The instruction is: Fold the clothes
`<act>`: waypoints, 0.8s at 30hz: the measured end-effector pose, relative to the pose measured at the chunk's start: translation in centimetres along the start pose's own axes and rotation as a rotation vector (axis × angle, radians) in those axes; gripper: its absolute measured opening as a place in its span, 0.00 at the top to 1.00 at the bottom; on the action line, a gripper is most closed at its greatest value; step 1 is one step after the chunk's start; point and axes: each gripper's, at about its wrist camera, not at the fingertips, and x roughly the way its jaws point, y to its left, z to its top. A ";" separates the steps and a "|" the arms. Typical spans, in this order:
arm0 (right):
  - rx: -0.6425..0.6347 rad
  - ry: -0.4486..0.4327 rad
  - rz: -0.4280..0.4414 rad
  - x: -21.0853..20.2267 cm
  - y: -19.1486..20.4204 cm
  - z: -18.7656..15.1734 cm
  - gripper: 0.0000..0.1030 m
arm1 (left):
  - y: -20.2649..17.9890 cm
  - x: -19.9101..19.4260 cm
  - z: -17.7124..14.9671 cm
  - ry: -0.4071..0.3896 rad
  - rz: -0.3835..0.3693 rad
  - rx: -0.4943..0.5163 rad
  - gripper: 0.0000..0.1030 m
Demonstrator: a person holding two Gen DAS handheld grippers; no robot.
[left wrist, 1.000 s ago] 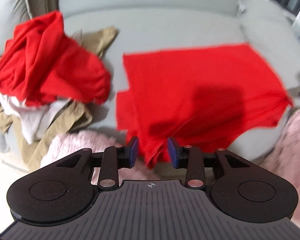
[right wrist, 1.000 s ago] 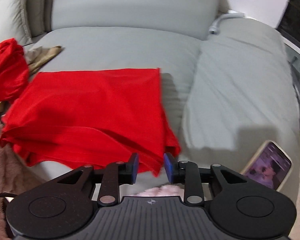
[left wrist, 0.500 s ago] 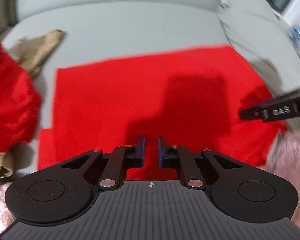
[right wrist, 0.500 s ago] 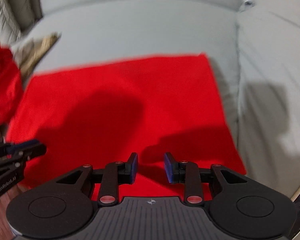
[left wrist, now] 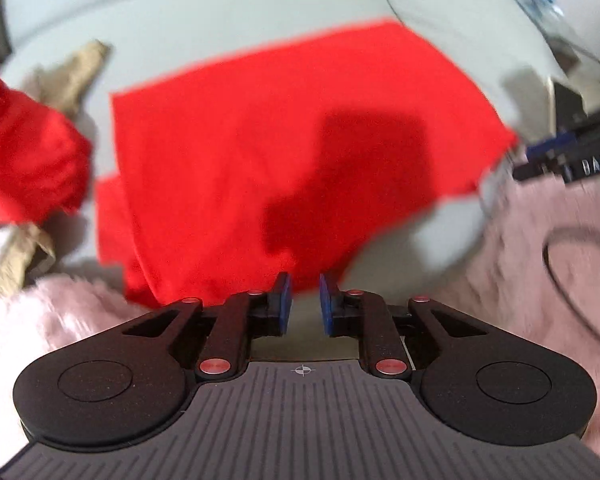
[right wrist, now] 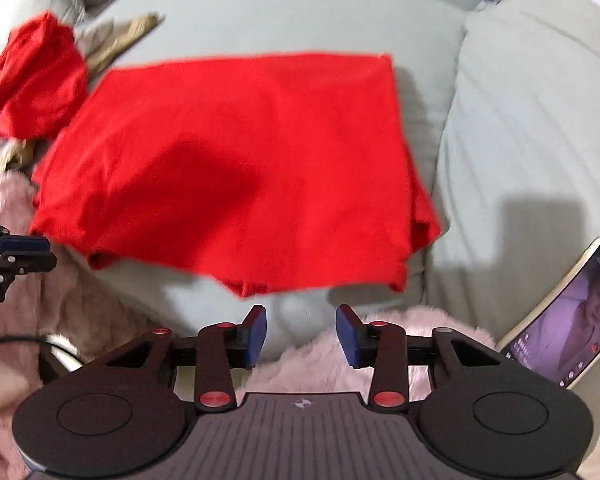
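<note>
Red garment (right wrist: 236, 168), partly folded, flat on grey sofa (right wrist: 500, 128) at 12 o'clock. Left gripper (left wrist: 303, 308) and right gripper (right wrist: 301, 336): jaws opening, empty (near hem just beyond). Clothes pile (right wrist: 32, 80) at 10 o'clock. Next likely: grasp near hem corners, fold away.

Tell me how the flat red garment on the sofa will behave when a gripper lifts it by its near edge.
The red garment likely drapes limply: its near edge already sags over the sofa front. It looks thin and light, lying nearly flat. Folded layers at its near right corner may slide apart if only one is pinched.
</note>
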 end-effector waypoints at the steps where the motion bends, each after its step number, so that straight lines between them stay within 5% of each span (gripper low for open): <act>1: -0.001 -0.022 -0.001 0.4 0.4 0.4 0.63 | -0.2 0.1 0.3 -0.025 0.007 -0.008 0.79; 8: -0.002 -0.103 0.026 3.5 3.5 1.9 0.63 | -3.2 3.2 1.3 -0.099 0.044 0.017 0.75; 13: -0.047 -0.132 -0.004 4.7 4.4 0.7 0.59 | -4.4 5.0 0.7 -0.013 0.075 0.086 0.75; 19: 0.026 -0.022 0.056 2.9 3.0 -2.4 0.57 | -4.2 3.4 -1.5 0.127 0.023 0.070 0.70; 24: 0.071 -0.179 0.067 0.6 1.9 -5.6 0.57 | -2.7 0.8 -2.3 -0.006 0.035 -0.021 0.58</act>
